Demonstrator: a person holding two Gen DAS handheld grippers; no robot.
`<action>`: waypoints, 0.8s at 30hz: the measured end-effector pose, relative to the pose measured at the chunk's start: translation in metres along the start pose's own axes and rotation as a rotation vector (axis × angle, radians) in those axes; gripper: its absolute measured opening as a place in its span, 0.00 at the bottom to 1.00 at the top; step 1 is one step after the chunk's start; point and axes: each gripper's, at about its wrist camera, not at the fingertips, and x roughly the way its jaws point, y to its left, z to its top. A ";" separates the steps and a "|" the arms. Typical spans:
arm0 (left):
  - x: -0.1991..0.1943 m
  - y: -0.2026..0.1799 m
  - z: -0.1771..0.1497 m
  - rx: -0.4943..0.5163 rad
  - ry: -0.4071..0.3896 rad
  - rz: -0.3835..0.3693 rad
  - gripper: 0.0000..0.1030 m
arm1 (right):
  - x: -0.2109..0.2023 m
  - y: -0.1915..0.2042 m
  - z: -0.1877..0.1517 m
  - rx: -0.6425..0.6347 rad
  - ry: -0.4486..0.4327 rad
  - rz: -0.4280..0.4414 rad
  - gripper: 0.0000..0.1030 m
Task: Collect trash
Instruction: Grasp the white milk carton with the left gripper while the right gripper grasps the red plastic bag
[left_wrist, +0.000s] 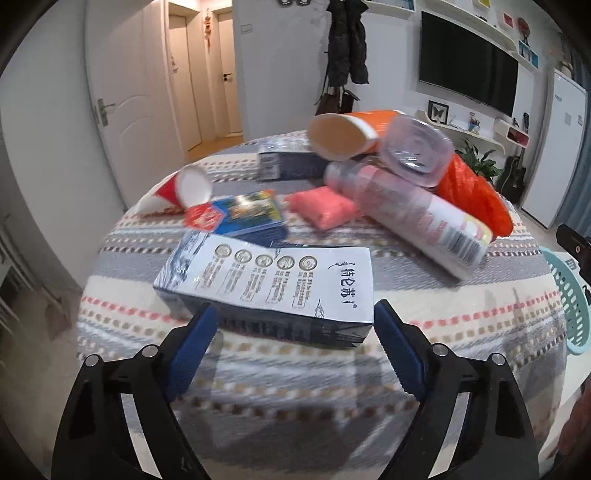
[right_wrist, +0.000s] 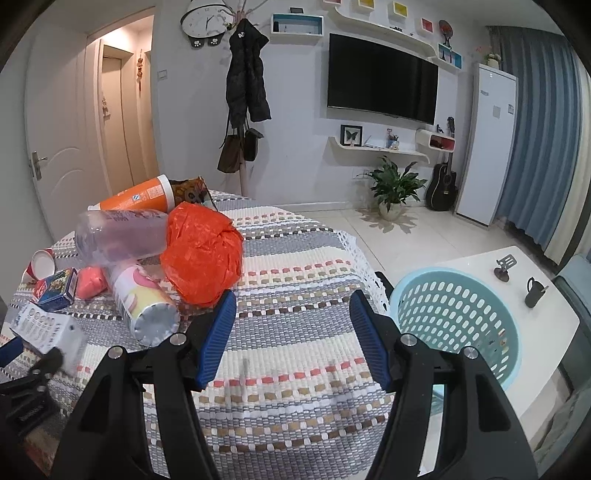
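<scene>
**Blue pads straddle the milk carton**

Blue-padded, the left gripper (left_wrist: 291, 325) stands spread at the near end of a white milk carton (left_wrist: 273, 280) lying flat on the striped tablecloth (left_wrist: 461, 310); whether its pads touch the carton's sides I cannot tell. Beyond lie a card box (left_wrist: 247, 214), paper cup (left_wrist: 177, 192), pink pack (left_wrist: 321, 206), tube (left_wrist: 413, 218), orange bag (left_wrist: 472, 195). The right gripper (right_wrist: 291, 332) is parted with nothing between its pads, over bare cloth. A pale blue basket (right_wrist: 458, 314) sits right of the table.
</scene>
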 end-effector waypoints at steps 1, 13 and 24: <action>-0.003 0.008 -0.002 -0.008 0.001 -0.007 0.82 | 0.000 0.001 0.000 -0.003 0.000 0.002 0.58; -0.034 0.100 -0.008 -0.146 0.023 -0.080 0.88 | 0.002 0.018 0.003 -0.031 -0.006 0.037 0.58; 0.036 0.118 0.031 -0.409 0.186 -0.145 0.89 | 0.009 0.013 0.020 -0.035 -0.036 0.046 0.58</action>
